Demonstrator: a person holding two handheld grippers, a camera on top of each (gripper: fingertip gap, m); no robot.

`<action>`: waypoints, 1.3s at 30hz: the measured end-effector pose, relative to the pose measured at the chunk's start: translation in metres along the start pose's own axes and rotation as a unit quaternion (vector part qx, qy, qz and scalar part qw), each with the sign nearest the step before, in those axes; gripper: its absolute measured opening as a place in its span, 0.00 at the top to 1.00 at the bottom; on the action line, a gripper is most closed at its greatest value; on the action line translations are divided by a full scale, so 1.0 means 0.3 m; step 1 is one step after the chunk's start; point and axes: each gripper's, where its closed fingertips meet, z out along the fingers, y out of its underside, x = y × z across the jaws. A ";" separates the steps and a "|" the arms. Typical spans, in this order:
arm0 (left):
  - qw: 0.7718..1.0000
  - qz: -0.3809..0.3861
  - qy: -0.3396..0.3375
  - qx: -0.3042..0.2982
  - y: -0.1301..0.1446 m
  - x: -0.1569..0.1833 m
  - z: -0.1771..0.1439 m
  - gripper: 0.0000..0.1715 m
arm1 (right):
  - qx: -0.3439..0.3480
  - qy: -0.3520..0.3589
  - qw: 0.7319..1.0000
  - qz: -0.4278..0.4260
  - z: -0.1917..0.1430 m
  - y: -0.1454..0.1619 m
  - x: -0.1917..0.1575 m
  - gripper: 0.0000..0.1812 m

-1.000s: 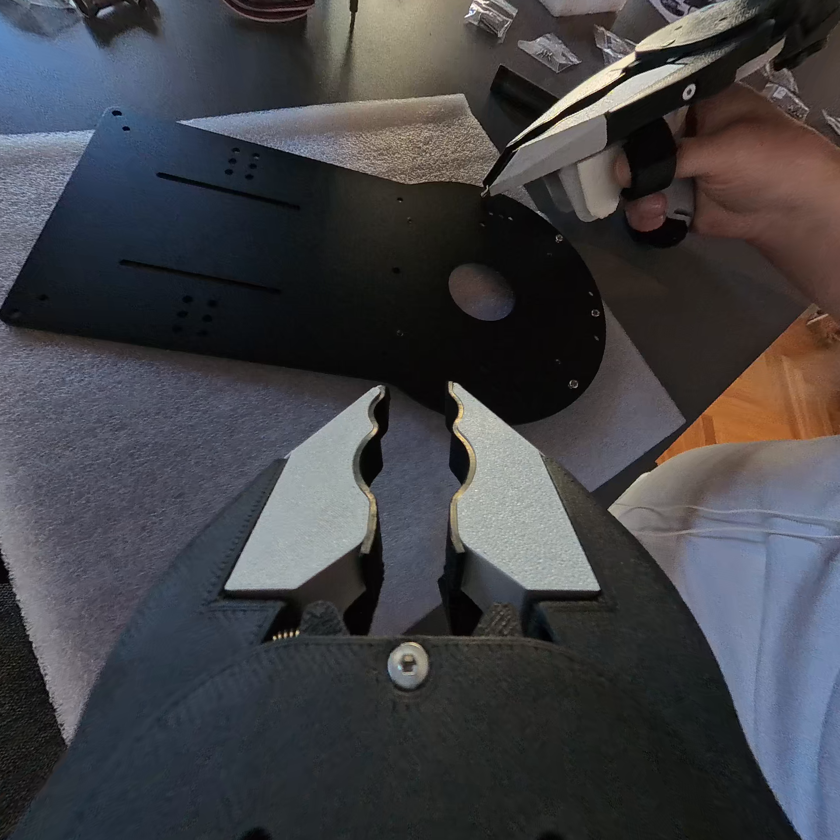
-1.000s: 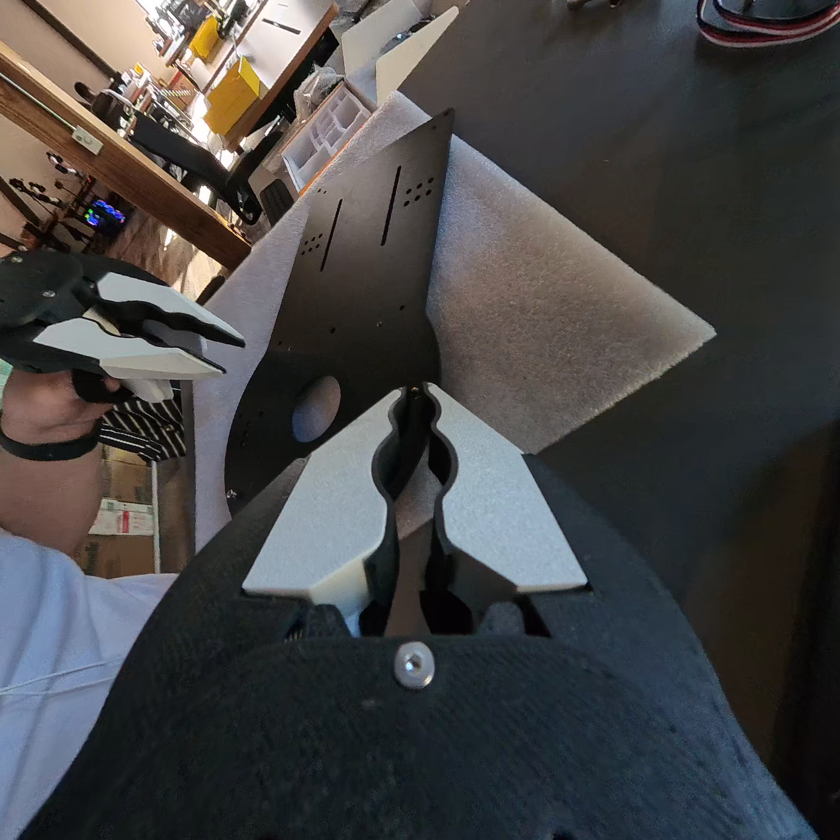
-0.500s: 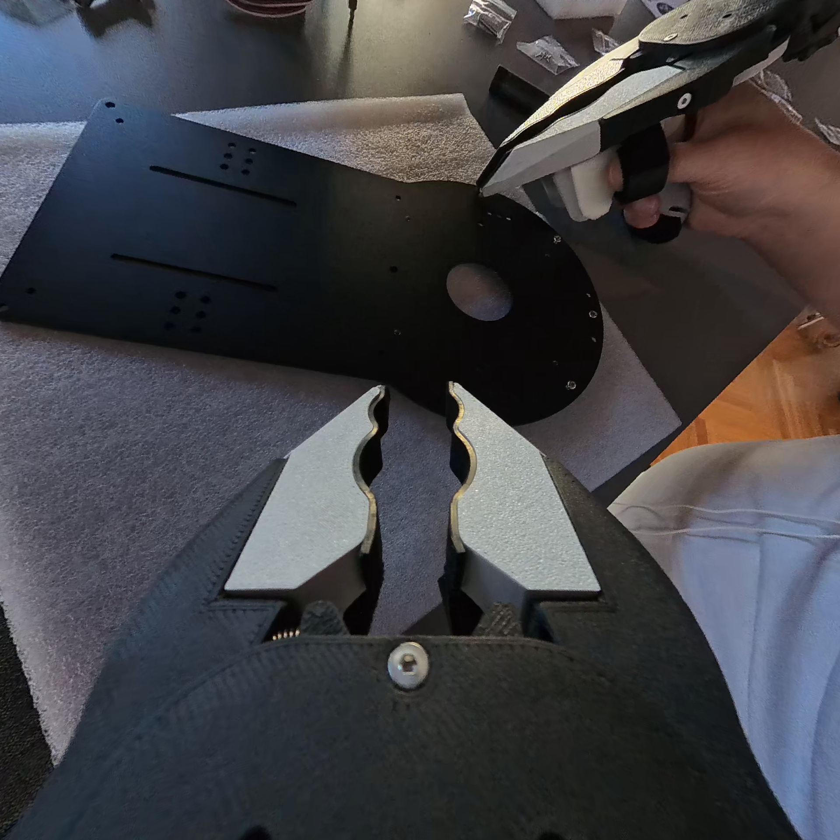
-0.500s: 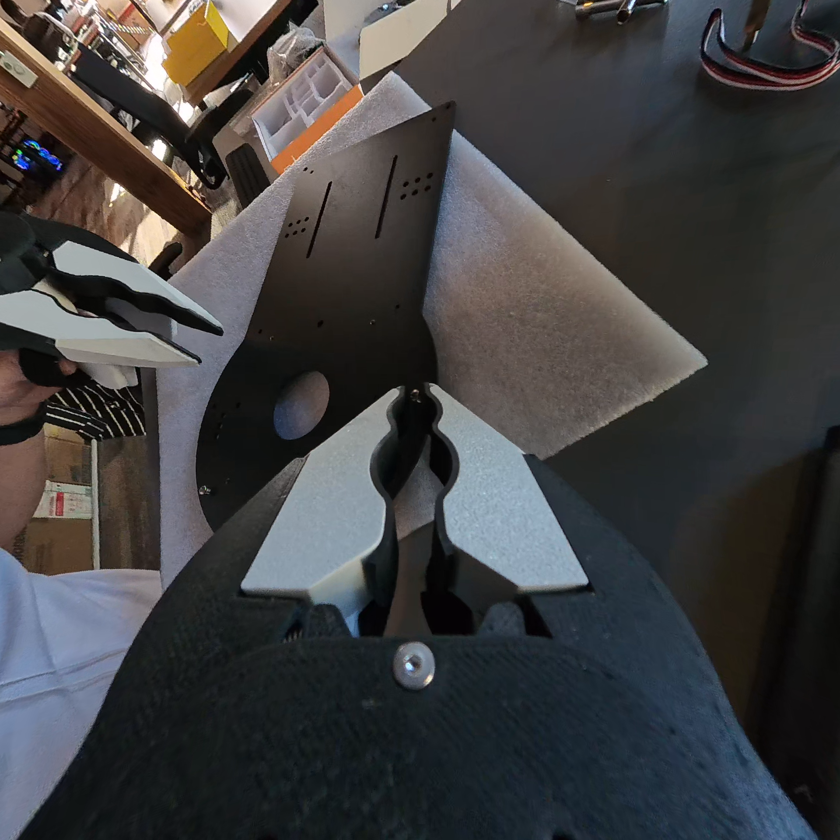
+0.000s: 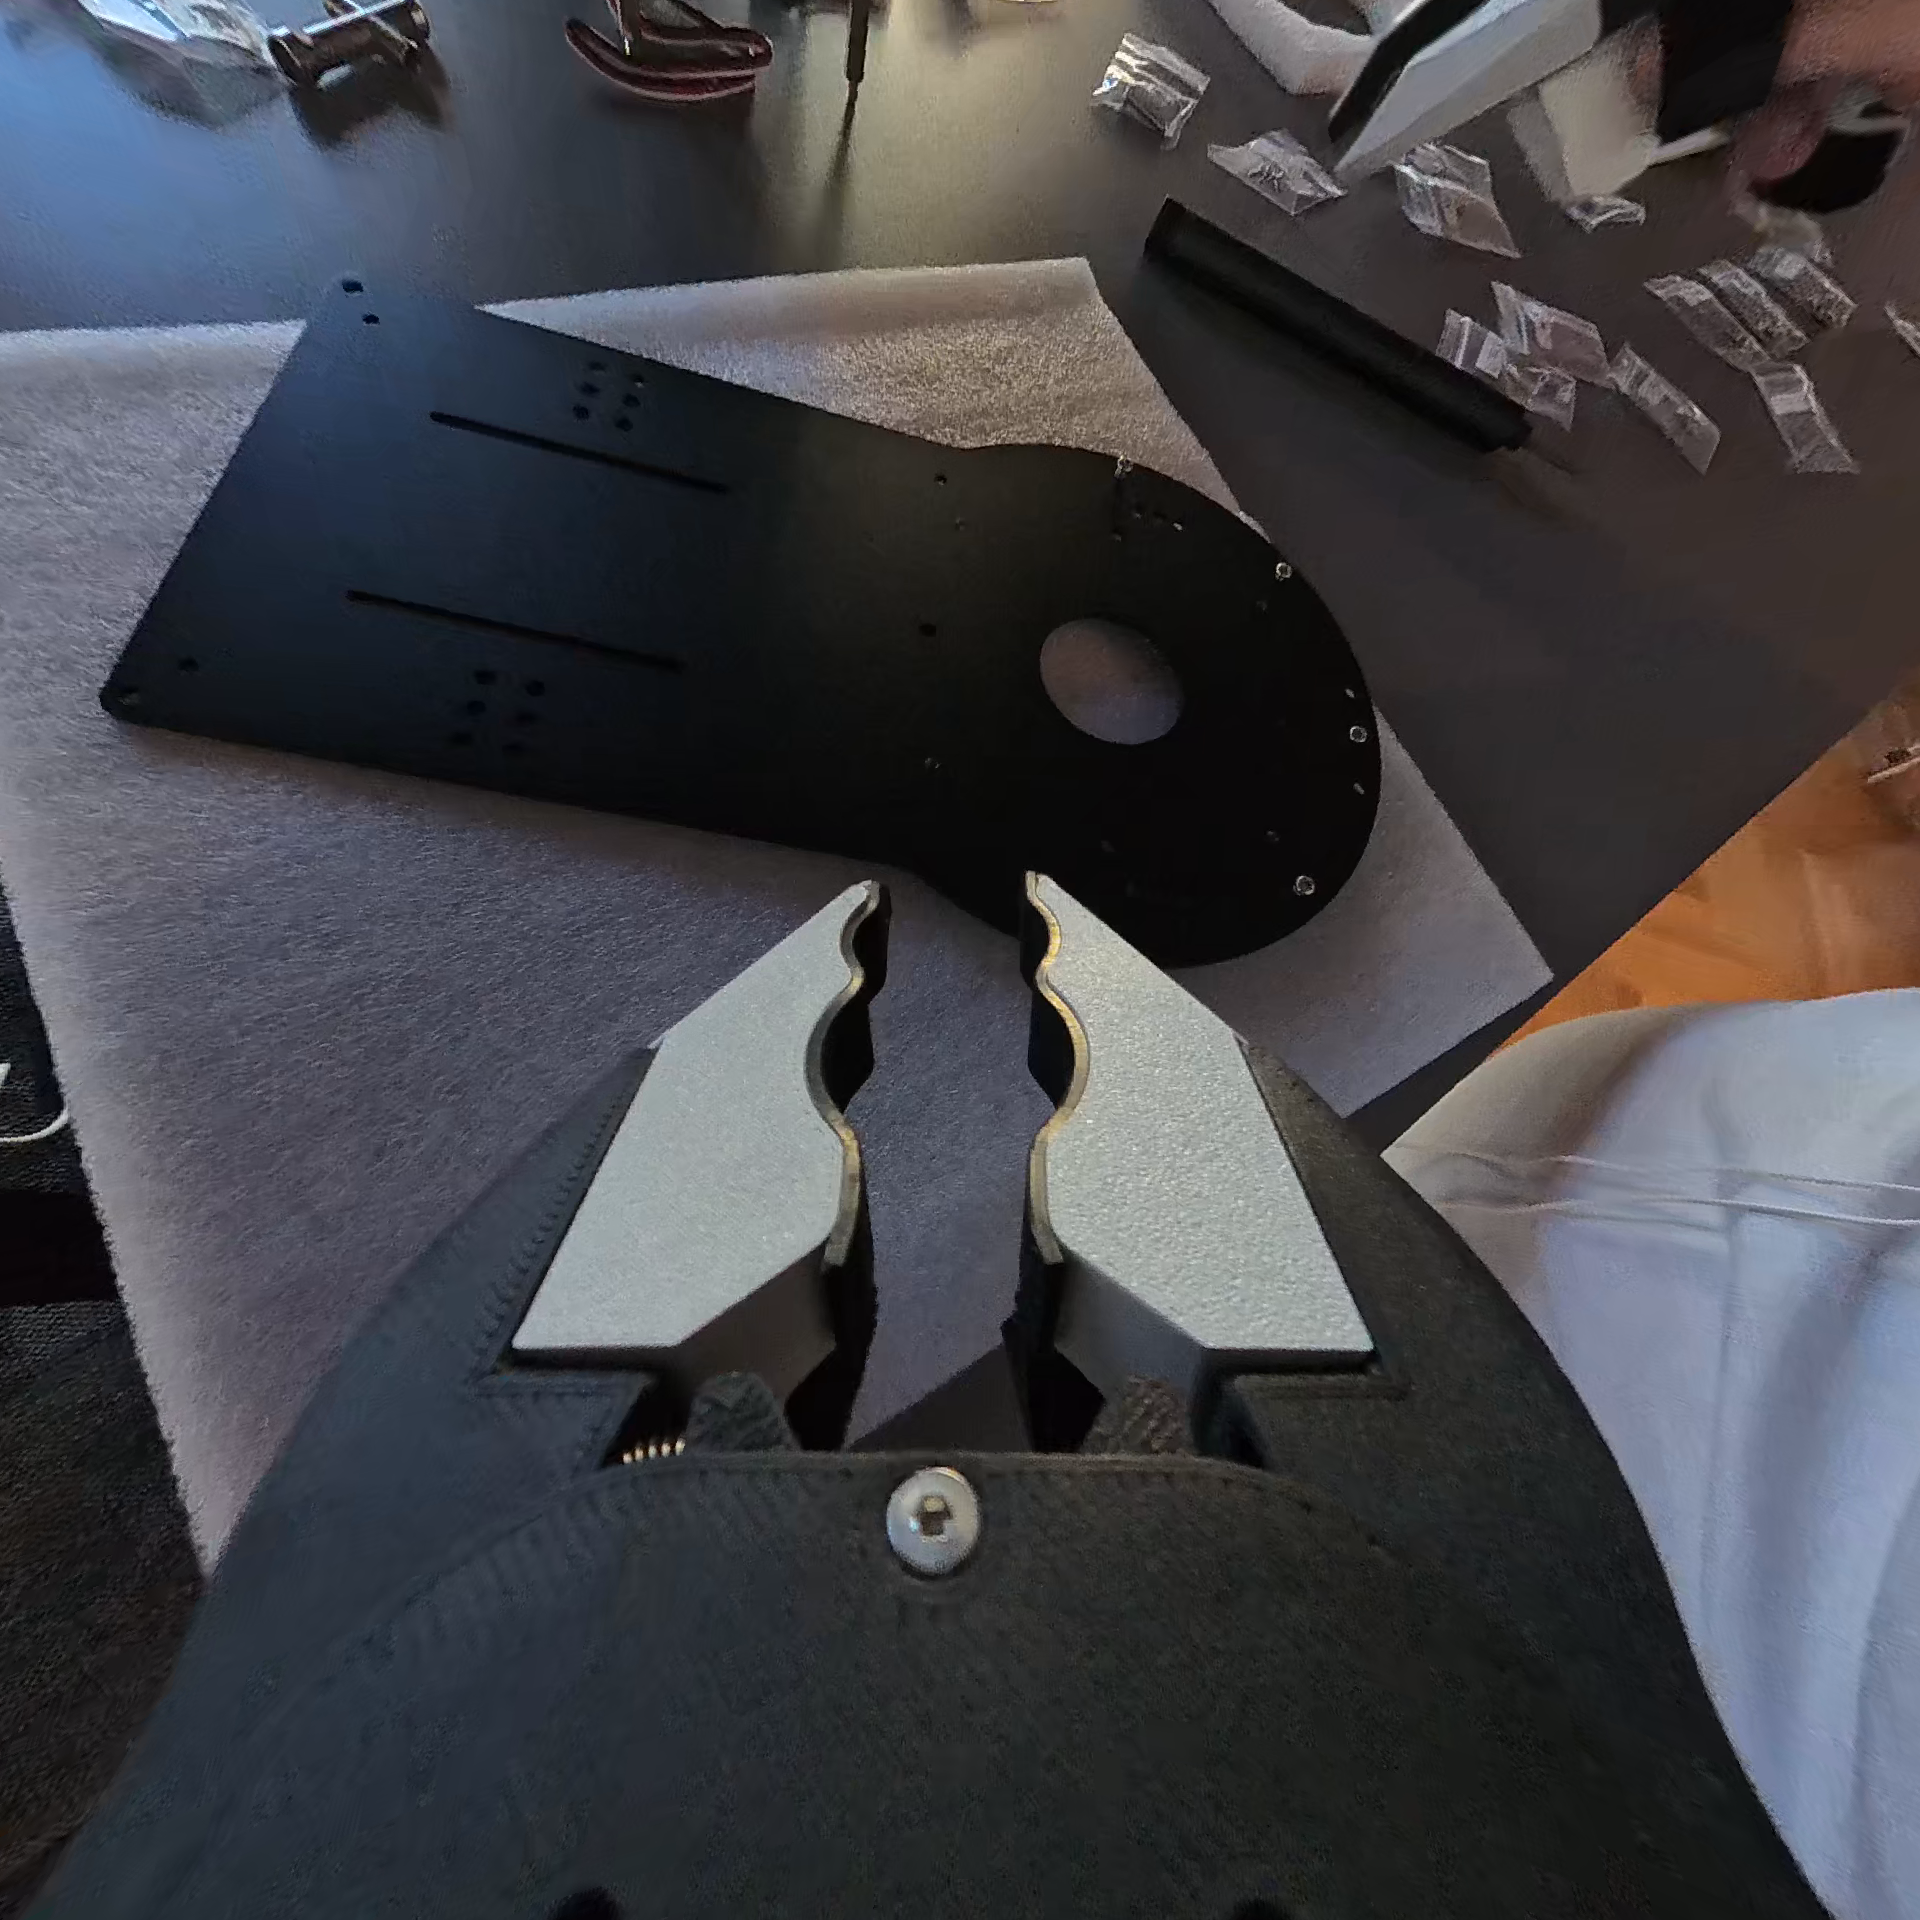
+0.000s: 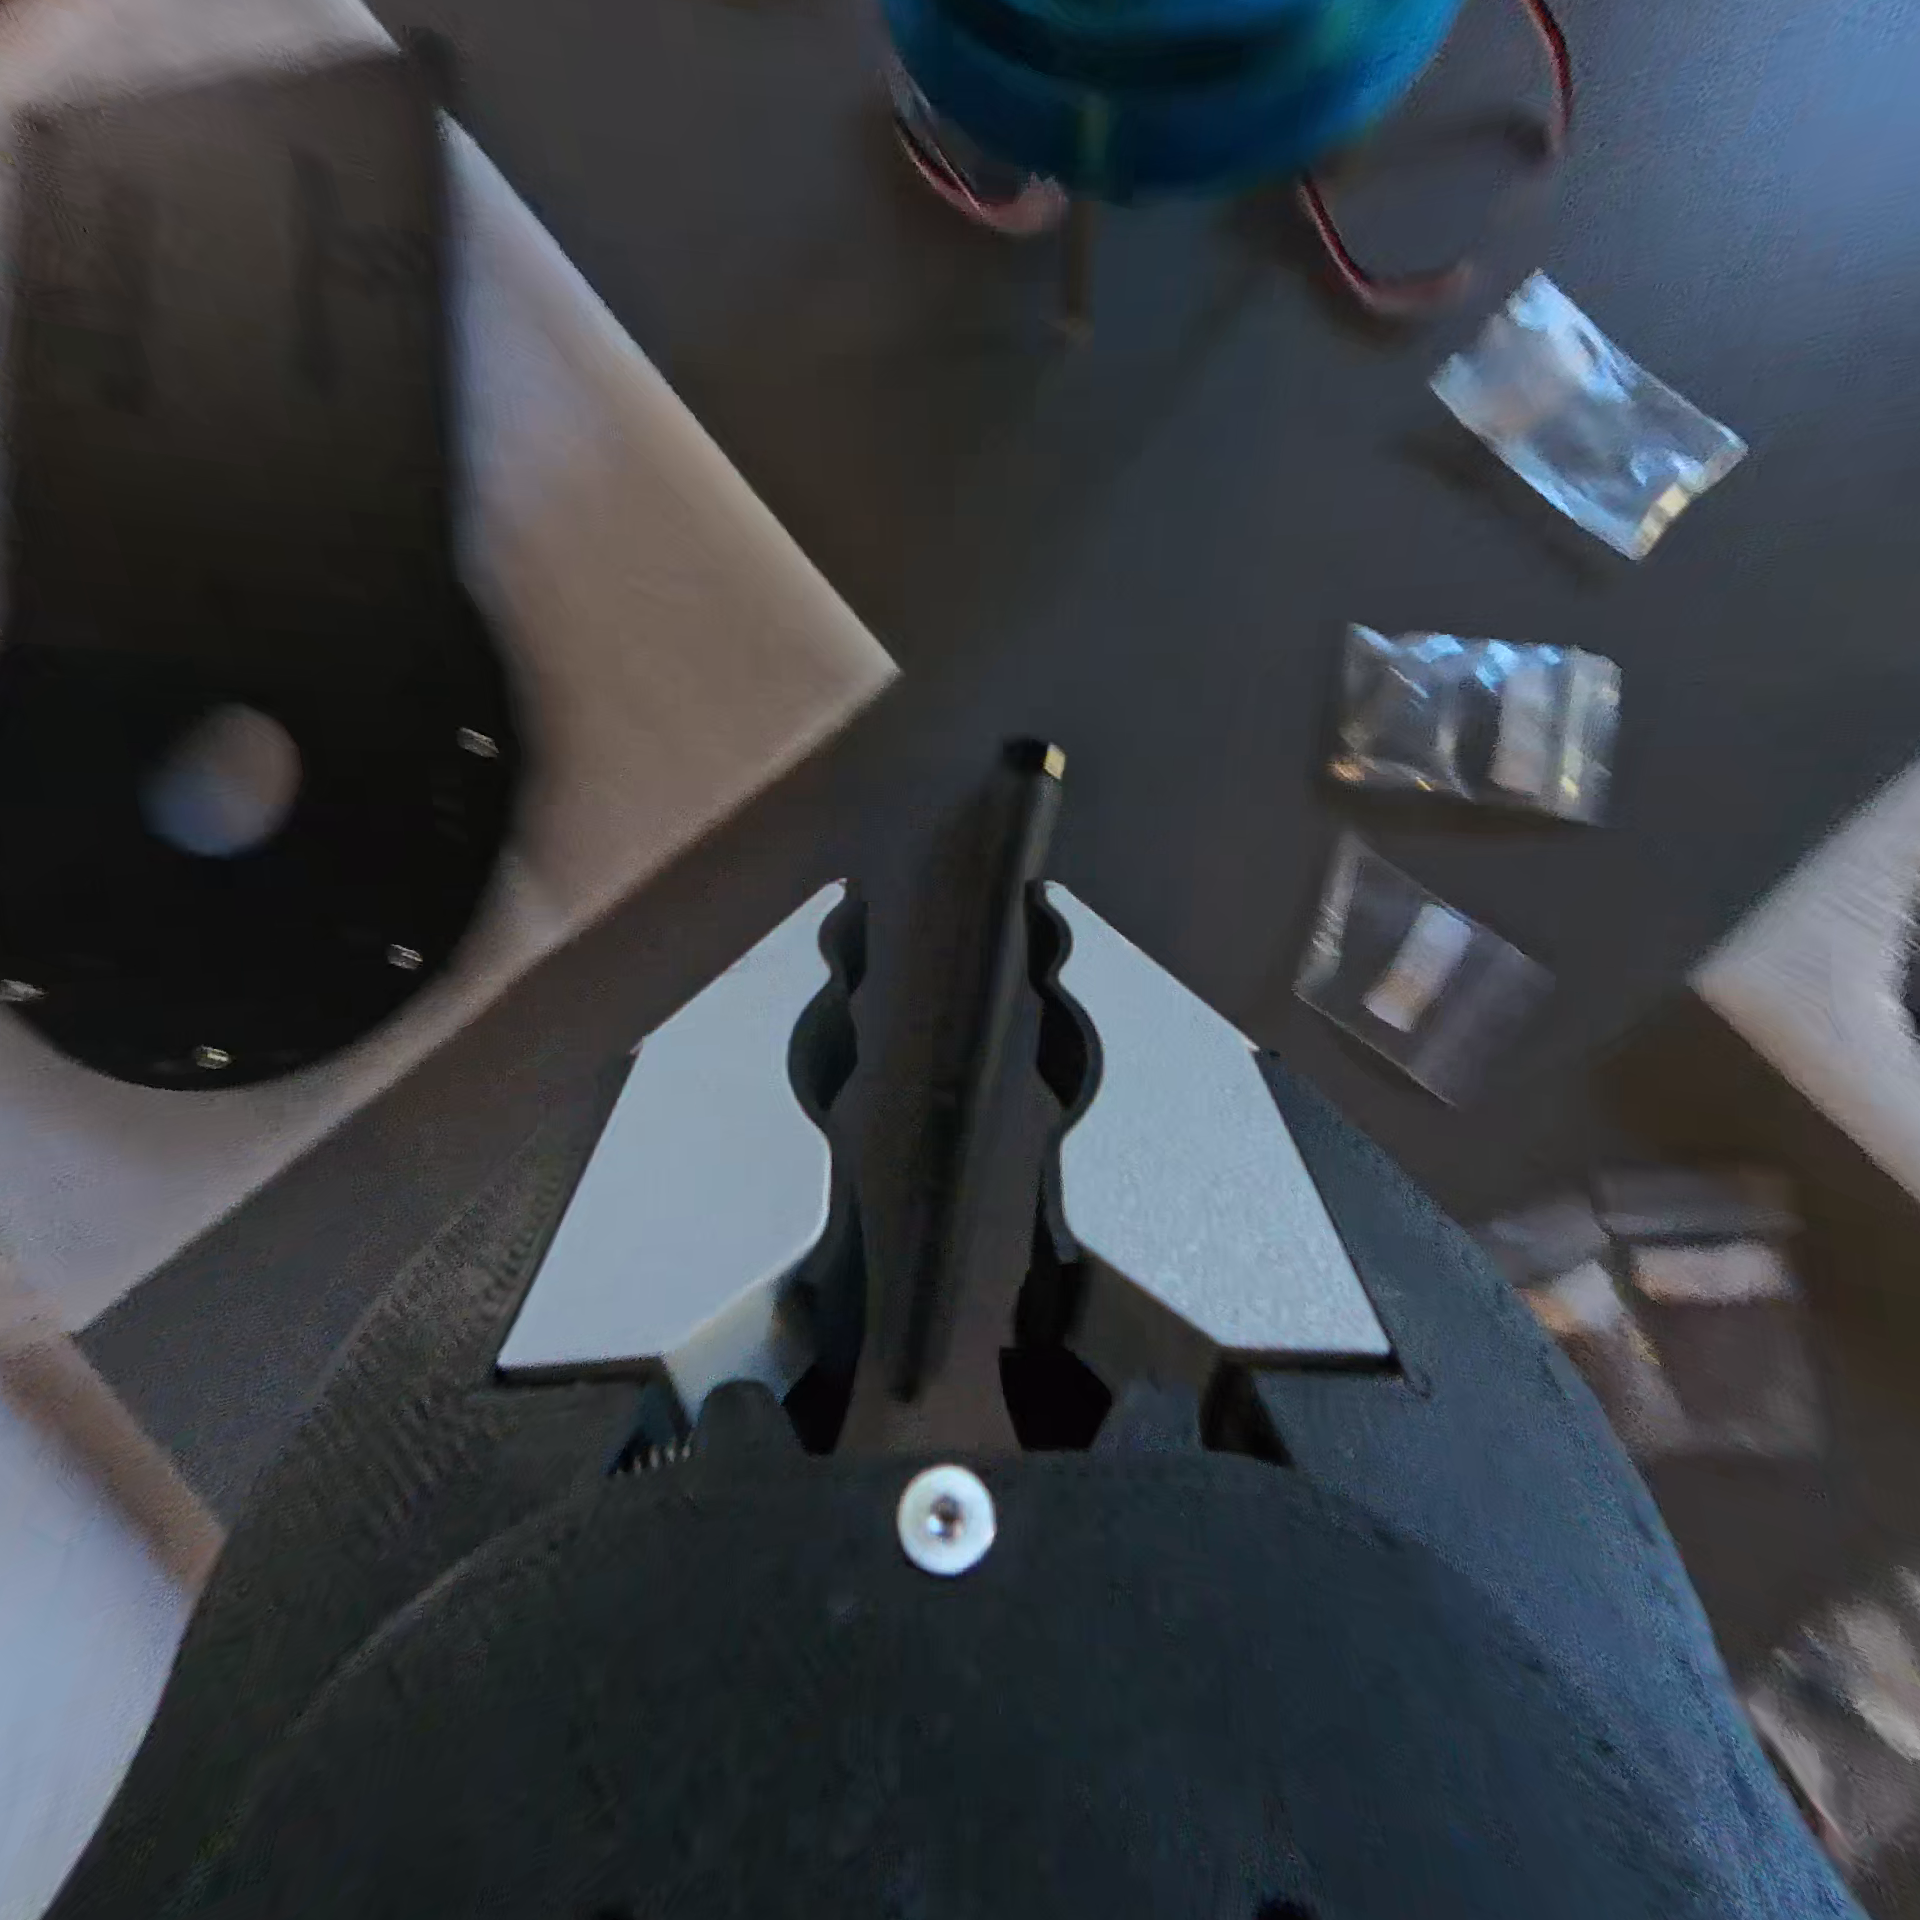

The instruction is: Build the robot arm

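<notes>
A flat black plate [image 5: 779,623] with slots, small holes and a round hole in its rounded end lies on a grey foam sheet [image 5: 364,987]. My left gripper [image 5: 956,894] is open and empty, just above the foam by the plate's rounded end. My right gripper [image 5: 1351,145] is at the far right, off the plate, over small clear bags [image 5: 1455,197]. In the blurred right wrist view it [image 6: 945,894] is open, and a black bar [image 6: 1023,800] on the dark table shows between its fingers. The plate [image 6: 208,520] lies to its left.
The black bar [image 5: 1340,332] lies right of the foam, with several clear bags [image 6: 1475,717] around it. A blue object [image 6: 1143,94], a red and white cable [image 5: 665,42] and metal parts [image 5: 343,42] lie at the back. A person's white clothing [image 5: 1714,1299] is at the right. The tips of one gripper are about 30 cm away from the tips of the other.
My right gripper has left the plate's far edge, swung right and back over the bar and bags, and opened. My left gripper has barely moved.
</notes>
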 end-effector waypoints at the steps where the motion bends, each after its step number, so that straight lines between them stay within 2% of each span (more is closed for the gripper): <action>1: 1.000 0.001 -0.003 0.001 -0.004 0.001 -0.004 0.87 | -0.028 0.012 1.000 0.002 0.000 0.022 0.024 0.83; 9: 1.000 0.004 -0.023 0.018 -0.037 0.025 -0.045 0.87 | -0.170 0.036 0.985 -0.021 0.070 0.192 0.021 0.82; 10: 0.999 0.003 -0.026 0.020 -0.039 0.029 -0.051 0.86 | -0.164 0.037 0.985 -0.031 0.069 0.187 0.019 0.89; 14: 0.999 -0.001 -0.027 0.029 -0.046 0.051 -0.061 0.86 | -0.153 0.048 0.985 -0.068 0.069 0.178 0.016 0.91; 17: 0.999 -0.019 0.009 0.040 -0.073 0.089 -0.038 0.84 | -0.102 0.071 0.988 -0.089 0.040 0.134 0.003 0.91; 20: 0.991 -0.052 0.095 0.082 -0.162 0.170 0.002 0.84 | -0.036 0.061 0.993 -0.093 -0.001 0.084 -0.063 0.91; 22: 0.979 -0.075 0.148 0.117 -0.239 0.216 0.037 0.82 | 0.003 0.064 0.992 -0.104 -0.032 0.057 -0.103 0.92; 26: 0.951 -0.133 0.231 0.159 -0.391 0.283 0.145 0.72 | 0.063 0.070 0.988 -0.124 -0.093 0.022 -0.173 0.92; 31: 0.921 -0.176 0.311 0.153 -0.525 0.407 0.293 0.66 | 0.121 0.062 0.983 -0.125 -0.133 0.002 -0.220 0.92; 34: 0.924 -0.169 0.308 0.148 -0.558 0.456 0.359 0.69 | 0.145 0.061 0.980 -0.122 -0.141 0.001 -0.225 0.92; 37: 0.934 -0.149 0.288 0.151 -0.576 0.461 0.397 0.84 | 0.164 0.054 0.978 -0.118 -0.138 0.005 -0.232 0.92; 39: 0.939 -0.129 0.281 0.150 -0.585 0.455 0.408 0.90 | 0.184 0.046 0.975 -0.117 -0.140 0.002 -0.232 0.92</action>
